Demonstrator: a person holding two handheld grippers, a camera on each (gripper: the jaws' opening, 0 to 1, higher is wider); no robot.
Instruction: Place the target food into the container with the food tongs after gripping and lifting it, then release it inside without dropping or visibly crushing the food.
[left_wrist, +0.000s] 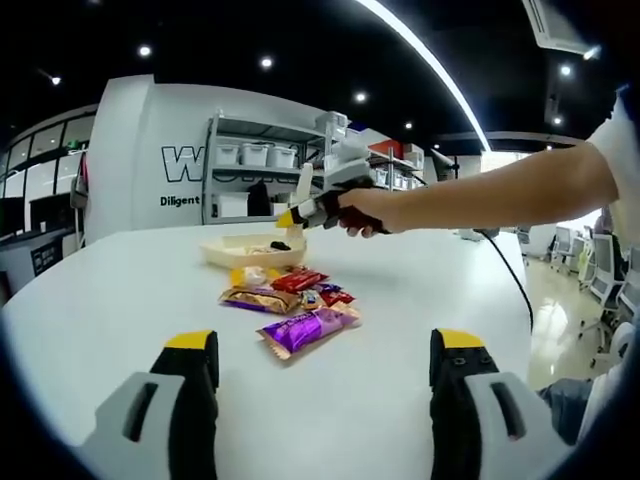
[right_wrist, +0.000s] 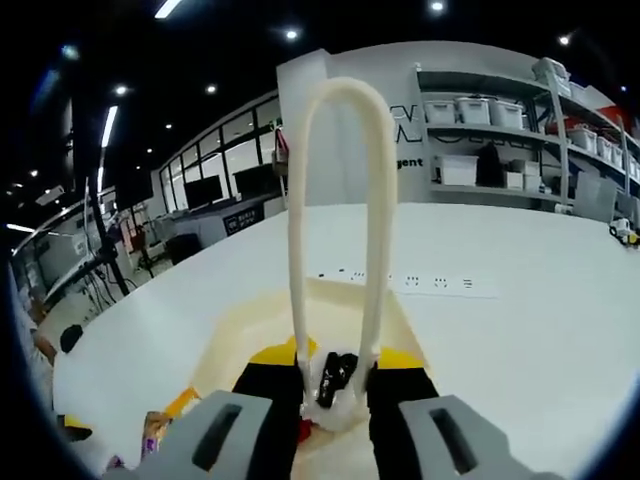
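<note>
The right gripper (right_wrist: 336, 390), low centre of its view, is clamped on cream tongs (right_wrist: 337, 220) pinching a small dark food piece (right_wrist: 334, 378) over the tray (right_wrist: 240, 330), likely for release inside. The left gripper (left_wrist: 325, 375) hovers wide apart, empty, before the snack packets (left_wrist: 300, 310).

A big white table (left_wrist: 120, 300) stretches ahead of the tool. Past it stands a grey shelf rack (left_wrist: 262, 170) with white bins – set against a white wall (left_wrist: 140, 150) (big dark letters on it). Small round lights (left_wrist: 266, 62) dot the black ceiling.
</note>
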